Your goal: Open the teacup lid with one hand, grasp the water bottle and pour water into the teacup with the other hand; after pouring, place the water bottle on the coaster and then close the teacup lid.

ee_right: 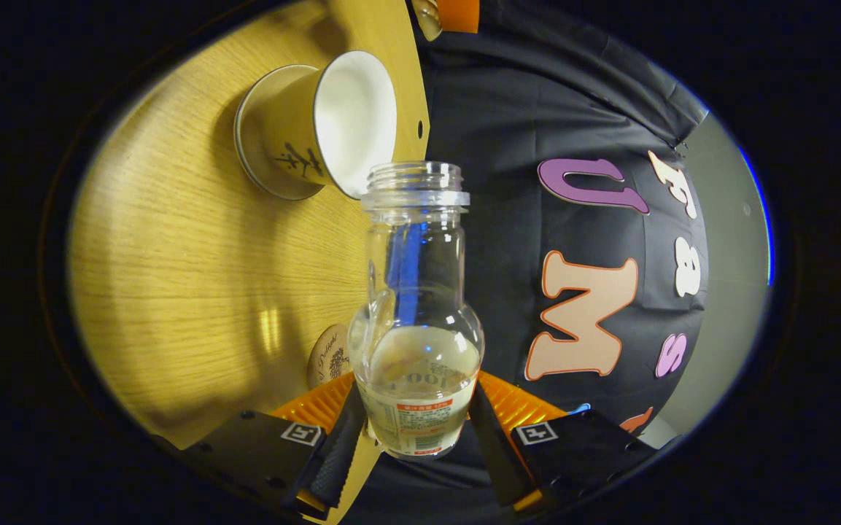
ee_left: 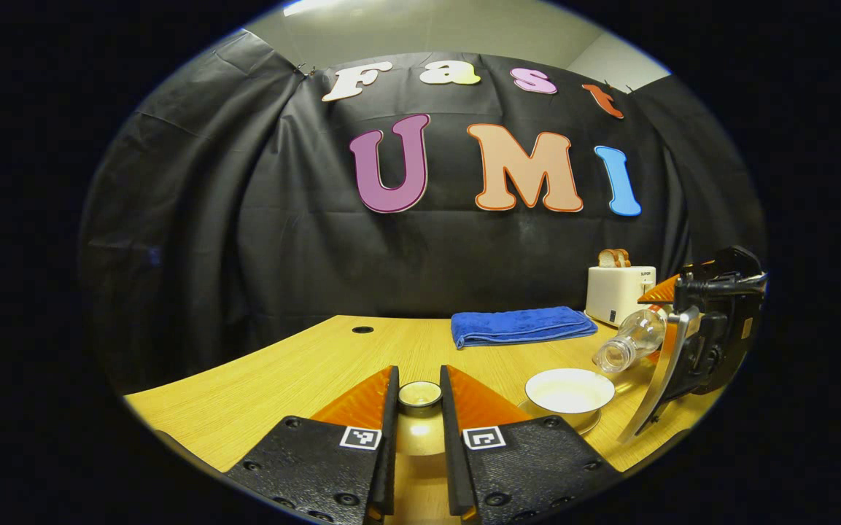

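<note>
Left tool (ee_left: 420,408) clamped on teacup lid (ee_left: 420,394), lifted clear so the teacup (ee_left: 570,391) near the counter (ee_left: 281,372) right edge lies uncovered. Right tool (ee_right: 416,430) closed around water bottle (ee_right: 416,321), tipped mouth-first toward the cup for pouring.

Light comes from overhead; I see a bright ceiling strip at the top of the left gripper view. The table (ee_left: 303,364) is warmly lit, the black cloth wall stays dim. Glare spot on the lid (ee_left: 420,430) between my left fingers, another sheen patch on the wood in the right gripper view. Strong fisheye bending at the rims. The water bottle (ee_right: 415,321) reads sharp
</note>
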{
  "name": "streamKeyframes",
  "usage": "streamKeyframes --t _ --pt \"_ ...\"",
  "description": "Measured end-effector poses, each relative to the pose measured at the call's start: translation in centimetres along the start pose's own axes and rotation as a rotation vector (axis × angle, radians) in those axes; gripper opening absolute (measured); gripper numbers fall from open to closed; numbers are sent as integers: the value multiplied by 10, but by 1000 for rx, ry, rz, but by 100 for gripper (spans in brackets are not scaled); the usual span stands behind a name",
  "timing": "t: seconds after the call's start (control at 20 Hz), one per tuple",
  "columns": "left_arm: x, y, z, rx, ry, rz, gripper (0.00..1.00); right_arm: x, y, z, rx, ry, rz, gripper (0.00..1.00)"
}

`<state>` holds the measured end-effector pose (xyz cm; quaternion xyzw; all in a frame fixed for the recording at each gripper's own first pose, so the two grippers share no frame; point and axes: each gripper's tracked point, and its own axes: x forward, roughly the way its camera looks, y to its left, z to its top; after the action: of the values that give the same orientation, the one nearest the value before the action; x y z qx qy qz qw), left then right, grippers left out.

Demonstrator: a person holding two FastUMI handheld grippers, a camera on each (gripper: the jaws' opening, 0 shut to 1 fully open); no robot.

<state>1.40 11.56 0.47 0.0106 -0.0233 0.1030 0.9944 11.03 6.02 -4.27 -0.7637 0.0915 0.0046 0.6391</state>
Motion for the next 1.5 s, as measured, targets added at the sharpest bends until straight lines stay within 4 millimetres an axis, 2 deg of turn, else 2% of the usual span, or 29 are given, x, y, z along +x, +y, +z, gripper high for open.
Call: streamKeyframes --t 0.25,0.75,1.5 --pt "0 0 0 0 0 0 26 0 -7 5 -95 -20 -43 81" --pt "0 0 0 0 -1 1 26 1 -17 8 -137 -22 -108 80" --pt "-1 0 0 0 0 3 26 -11 -20 22 -232 -63 -203 81"
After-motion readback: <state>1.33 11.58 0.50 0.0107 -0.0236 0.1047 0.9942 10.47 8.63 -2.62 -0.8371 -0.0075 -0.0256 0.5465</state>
